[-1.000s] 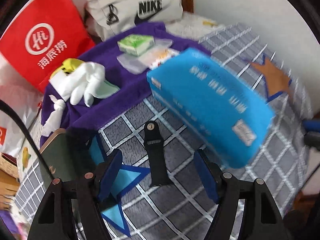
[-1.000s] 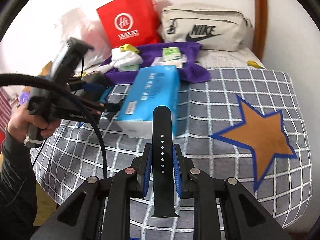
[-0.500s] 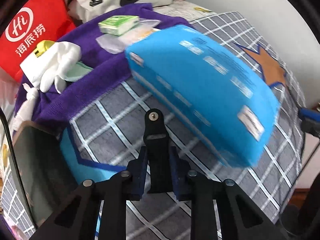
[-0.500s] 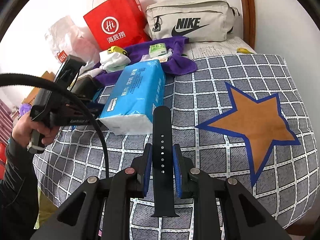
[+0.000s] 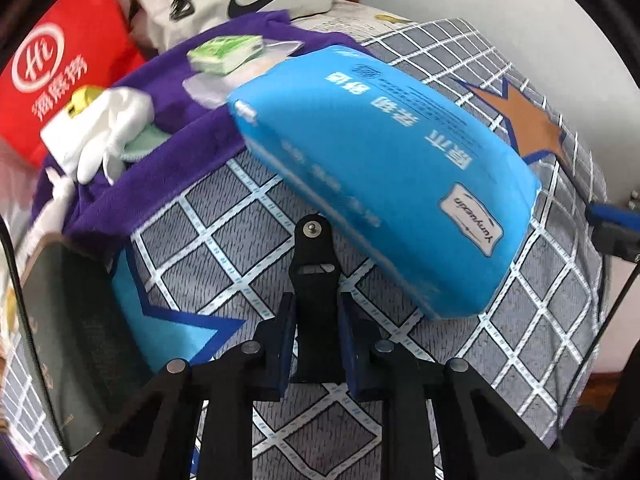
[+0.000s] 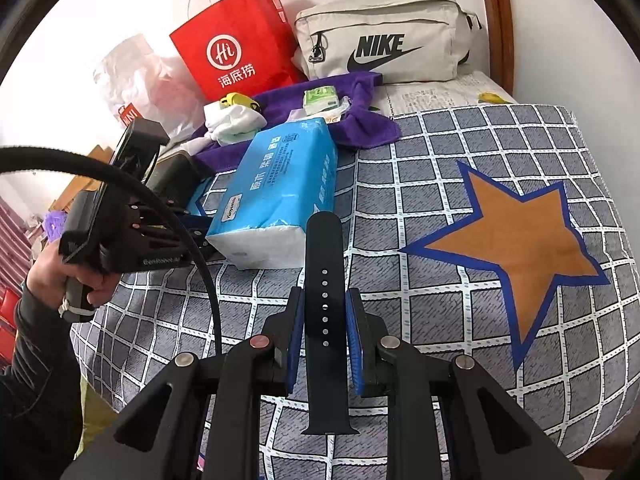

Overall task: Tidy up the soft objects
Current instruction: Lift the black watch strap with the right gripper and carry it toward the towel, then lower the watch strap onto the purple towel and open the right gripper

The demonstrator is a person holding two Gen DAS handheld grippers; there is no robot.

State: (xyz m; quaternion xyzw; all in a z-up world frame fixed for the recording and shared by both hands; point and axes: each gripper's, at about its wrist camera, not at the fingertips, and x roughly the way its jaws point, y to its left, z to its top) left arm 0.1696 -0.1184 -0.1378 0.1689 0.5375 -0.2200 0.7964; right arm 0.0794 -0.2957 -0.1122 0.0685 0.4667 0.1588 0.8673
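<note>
Two watch-strap halves are pinched, the short one [image 5: 315, 276] in the left gripper [image 5: 316, 336], the long one [image 6: 323, 300] in the right gripper [image 6: 324, 336]; lift both level, clear of the tissue pack [image 6: 280, 192] on the bed [image 6: 460, 292].

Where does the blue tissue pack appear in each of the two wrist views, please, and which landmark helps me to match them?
Left wrist view: the blue tissue pack fills the centre and right, lying on the checked cover.
Right wrist view: the pack lies left of centre, beyond the right gripper's strap.
Shared landmark: the Nike bag, behind the pack in both views.
</note>
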